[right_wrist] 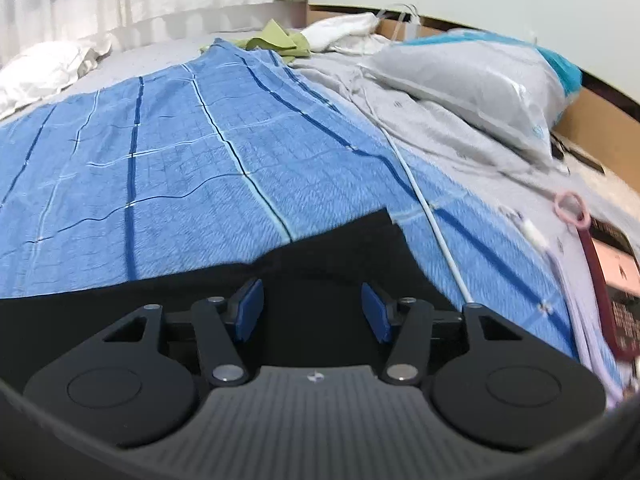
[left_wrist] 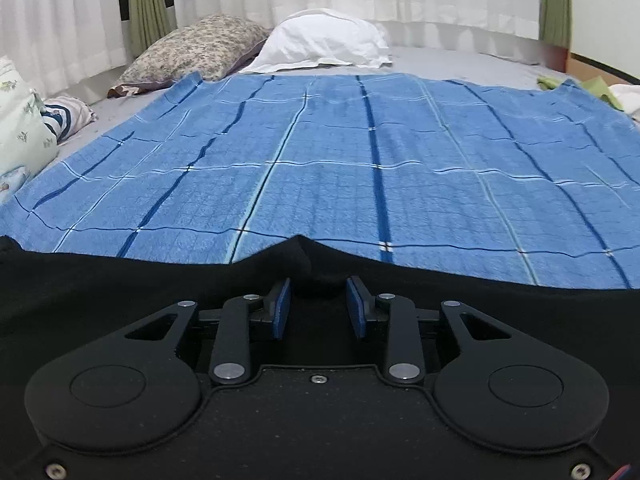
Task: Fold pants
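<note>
Taking the blue checked blanket (left_wrist: 320, 160) as the landmark: off its far left corner lie a floral pillow (left_wrist: 196, 50) and a white pillow (left_wrist: 324, 40). The black pants (left_wrist: 120, 280) lie across the blanket's near edge, spanning both views. The left gripper (left_wrist: 319, 304) hovers low over them, its blue pads (left_wrist: 282, 308) apart around a small raised pucker of cloth, though whether they touch it I cannot tell. The right gripper (right_wrist: 313, 308) has its jaws set wider, nothing between them, near the pants' corner (right_wrist: 384, 220) on the blanket's right side. A thin white cord (right_wrist: 432, 220) crosses the blanket just beyond that corner. The fabric looks soft, limp and light; it will likely sag and slide, so pinching edge or corner layers together seems wisest.
</note>
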### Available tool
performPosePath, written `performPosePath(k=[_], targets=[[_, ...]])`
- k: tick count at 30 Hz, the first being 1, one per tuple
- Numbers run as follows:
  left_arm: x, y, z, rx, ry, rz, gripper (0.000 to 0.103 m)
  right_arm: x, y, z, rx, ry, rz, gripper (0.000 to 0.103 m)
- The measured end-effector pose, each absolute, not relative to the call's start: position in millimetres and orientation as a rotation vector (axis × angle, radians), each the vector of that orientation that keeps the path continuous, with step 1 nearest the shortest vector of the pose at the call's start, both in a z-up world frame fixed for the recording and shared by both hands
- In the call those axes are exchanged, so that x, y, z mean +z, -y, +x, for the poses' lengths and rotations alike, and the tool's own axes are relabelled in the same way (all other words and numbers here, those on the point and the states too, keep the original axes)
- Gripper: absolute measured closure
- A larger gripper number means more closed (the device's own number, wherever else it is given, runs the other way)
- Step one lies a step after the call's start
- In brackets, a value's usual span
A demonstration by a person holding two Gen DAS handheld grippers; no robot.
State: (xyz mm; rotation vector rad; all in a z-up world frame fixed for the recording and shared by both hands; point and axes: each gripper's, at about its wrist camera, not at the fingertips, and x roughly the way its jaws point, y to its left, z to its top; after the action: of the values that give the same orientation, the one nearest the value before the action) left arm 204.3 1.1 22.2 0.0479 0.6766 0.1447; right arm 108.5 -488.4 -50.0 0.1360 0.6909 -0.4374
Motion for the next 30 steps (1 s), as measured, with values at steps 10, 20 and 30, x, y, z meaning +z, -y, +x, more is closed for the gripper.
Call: performPosePath(k=[10,20,30], targets=[[43.7,-10.8,188.2,0.093,-0.674,0.029,0.068,-21.7,484.6,35.9,-0.305,-0.520,0.241,0.030],[58.7,-65.7,101.9,0.110,-0.614,0.002,0.059,-35.5,486.4,-106.6,-0.436,-0.388,0.450,0.027],[30.8,-110.9,79.0,0.241,-0.668,0.003,0.054,-61.7,496.4,-94.3,-0.427,-0.404,0.536,0.027]])
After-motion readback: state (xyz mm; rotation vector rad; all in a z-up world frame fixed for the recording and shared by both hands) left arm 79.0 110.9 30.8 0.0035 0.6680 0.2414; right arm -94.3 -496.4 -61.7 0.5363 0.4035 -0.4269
